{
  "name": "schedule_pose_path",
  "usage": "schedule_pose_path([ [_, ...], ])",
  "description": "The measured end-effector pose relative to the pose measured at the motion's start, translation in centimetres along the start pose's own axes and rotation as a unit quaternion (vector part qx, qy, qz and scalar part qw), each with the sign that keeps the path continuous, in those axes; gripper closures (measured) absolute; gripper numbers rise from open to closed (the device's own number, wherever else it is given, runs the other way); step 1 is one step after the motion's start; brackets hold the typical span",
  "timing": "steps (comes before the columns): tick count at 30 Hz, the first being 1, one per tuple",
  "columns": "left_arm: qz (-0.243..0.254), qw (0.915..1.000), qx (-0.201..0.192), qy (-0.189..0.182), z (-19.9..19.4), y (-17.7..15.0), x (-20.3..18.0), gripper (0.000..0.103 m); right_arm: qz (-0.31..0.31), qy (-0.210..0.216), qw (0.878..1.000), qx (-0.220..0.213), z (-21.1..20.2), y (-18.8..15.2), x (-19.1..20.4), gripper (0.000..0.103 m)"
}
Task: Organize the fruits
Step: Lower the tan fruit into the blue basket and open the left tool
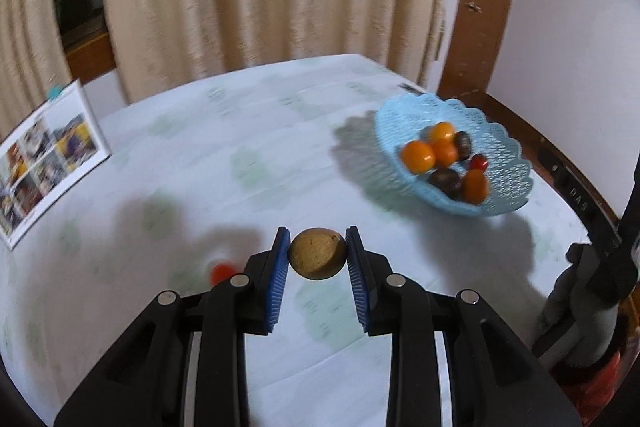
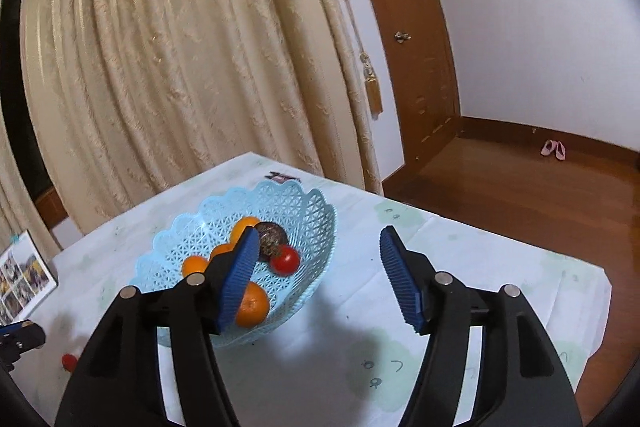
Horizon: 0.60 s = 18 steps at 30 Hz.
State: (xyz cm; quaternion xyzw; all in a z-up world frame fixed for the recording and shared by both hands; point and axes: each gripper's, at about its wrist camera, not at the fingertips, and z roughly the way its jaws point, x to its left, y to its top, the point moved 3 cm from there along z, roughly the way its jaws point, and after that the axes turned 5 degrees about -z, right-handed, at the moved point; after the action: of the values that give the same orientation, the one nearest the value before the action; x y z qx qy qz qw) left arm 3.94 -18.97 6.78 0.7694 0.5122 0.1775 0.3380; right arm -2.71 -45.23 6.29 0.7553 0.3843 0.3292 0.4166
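left tongs [image 1: 317, 254] pinch brown fruit [image 1: 317, 253] – basket [image 1: 505, 163] near table edge

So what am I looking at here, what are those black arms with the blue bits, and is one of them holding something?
These are two hand-held grippers, each carried by a person, with a camera looking along its blue pads. One picture is from the left gripper: its jaws are shut on a brown round fruit above the table. The other is from the right gripper, jaws open and holding nothing. On the table sit a blue basket of orange, dark and red fruits, a loose small red fruit, and a photo booklet.
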Motion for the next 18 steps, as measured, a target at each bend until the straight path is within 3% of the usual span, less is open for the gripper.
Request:
schedule_pose_path([
  [18, 0.074, 0.997, -0.005, -0.023, 5.0, 3.8, -9.3, 0.074, 0.032, 0.006, 0.999, -0.001, 0.0, -0.3, -0.5, 0.037],
])
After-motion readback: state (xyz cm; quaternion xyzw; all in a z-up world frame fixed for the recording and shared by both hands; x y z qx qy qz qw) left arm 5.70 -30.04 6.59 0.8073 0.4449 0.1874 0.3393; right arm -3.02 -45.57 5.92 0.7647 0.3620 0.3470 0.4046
